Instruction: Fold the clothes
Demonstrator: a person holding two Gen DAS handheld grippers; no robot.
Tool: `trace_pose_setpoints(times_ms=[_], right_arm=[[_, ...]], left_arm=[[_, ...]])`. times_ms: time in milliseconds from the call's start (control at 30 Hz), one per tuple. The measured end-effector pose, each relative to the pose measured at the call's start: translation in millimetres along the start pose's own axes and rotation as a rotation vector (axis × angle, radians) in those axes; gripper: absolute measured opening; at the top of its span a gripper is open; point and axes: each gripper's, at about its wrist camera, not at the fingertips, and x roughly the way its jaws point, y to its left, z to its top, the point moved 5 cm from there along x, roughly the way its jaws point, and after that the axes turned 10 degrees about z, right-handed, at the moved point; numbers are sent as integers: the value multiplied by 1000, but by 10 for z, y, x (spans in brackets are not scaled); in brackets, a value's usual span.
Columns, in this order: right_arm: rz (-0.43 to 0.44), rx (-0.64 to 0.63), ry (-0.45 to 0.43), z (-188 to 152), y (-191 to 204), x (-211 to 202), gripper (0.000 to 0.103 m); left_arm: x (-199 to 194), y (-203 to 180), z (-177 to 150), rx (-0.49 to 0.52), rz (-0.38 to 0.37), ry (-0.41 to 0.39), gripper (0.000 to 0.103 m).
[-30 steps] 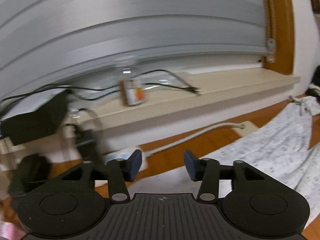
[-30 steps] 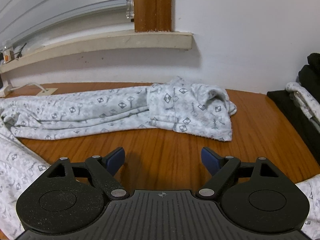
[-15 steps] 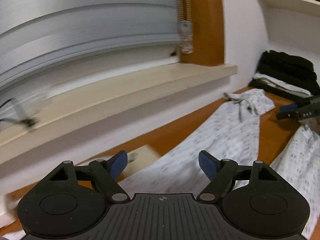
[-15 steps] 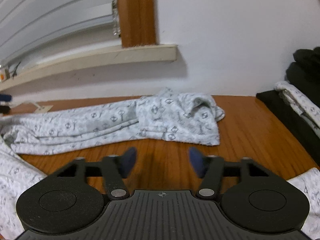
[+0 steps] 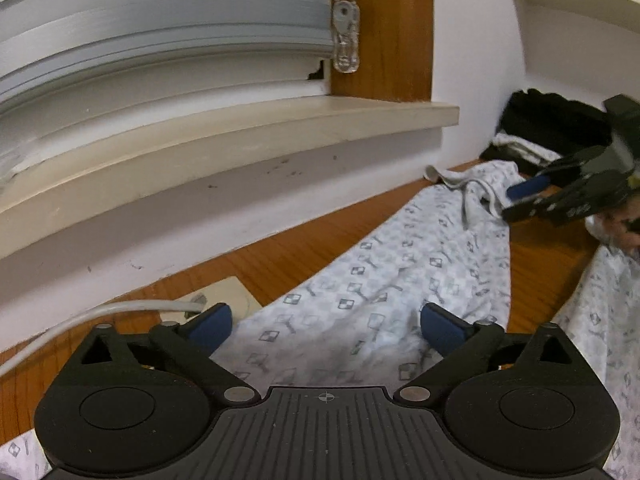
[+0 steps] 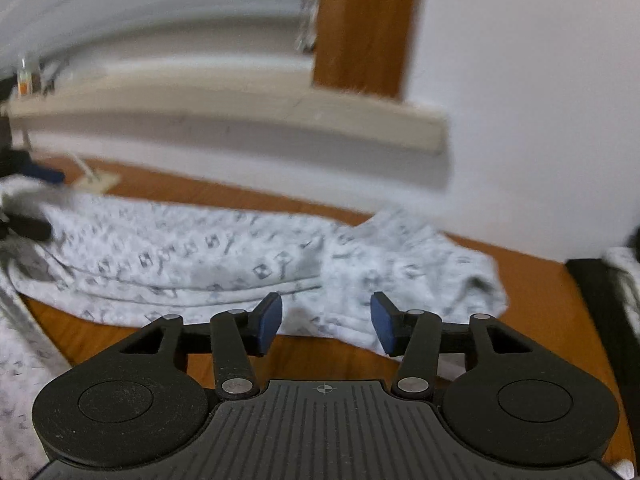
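In the left wrist view, the left gripper [image 5: 324,322] hangs over the near end of a patterned white garment [image 5: 400,280] stretched unfolded along the wooden counter [image 5: 300,256], its jaws opening wide and pinching nothing.

In the right wrist view, though blurred, the right gripper [image 6: 325,322] is opening just before the garment's rumpled far end, empty. Folding looks barely begun.

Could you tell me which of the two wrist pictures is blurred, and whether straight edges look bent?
Right wrist view: motion blur smears the patterned garment and window sill. Left wrist view: mostly sharp, though the right gripper is blurred; fisheye bends the sill into an arc.
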Motion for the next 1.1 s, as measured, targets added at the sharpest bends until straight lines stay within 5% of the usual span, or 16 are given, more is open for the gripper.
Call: trace_pose_setpoints(times_ms=[100, 133, 167, 433, 533, 700, 767, 1100], right_arm=[[-24, 18, 14, 27, -120, 45, 38], [-16, 43, 4, 36, -186, 10, 17], [-8, 68, -5, 46, -252, -25, 10], [-217, 190, -226, 227, -960, -903, 6], [-321, 247, -235, 170, -1257, -1121, 6], [-416, 293, -148, -121, -1519, -1084, 14], [-404, 294, -131, -240, -1529, -1022, 30], [-172, 130, -68, -94, -1053, -280, 55]], left_arm=[[16, 16, -7, -9, 3, 12, 101], [9, 21, -8, -10, 4, 12, 101], [2, 27, -9, -10, 5, 12, 101], [-11, 17, -15, 2, 10, 16, 103], [-2, 11, -9, 3, 11, 18, 103], [-4, -2, -11, 15, 18, 20, 103], [1, -10, -12, 21, 20, 23, 103], [31, -28, -20, 33, 27, 38, 103]])
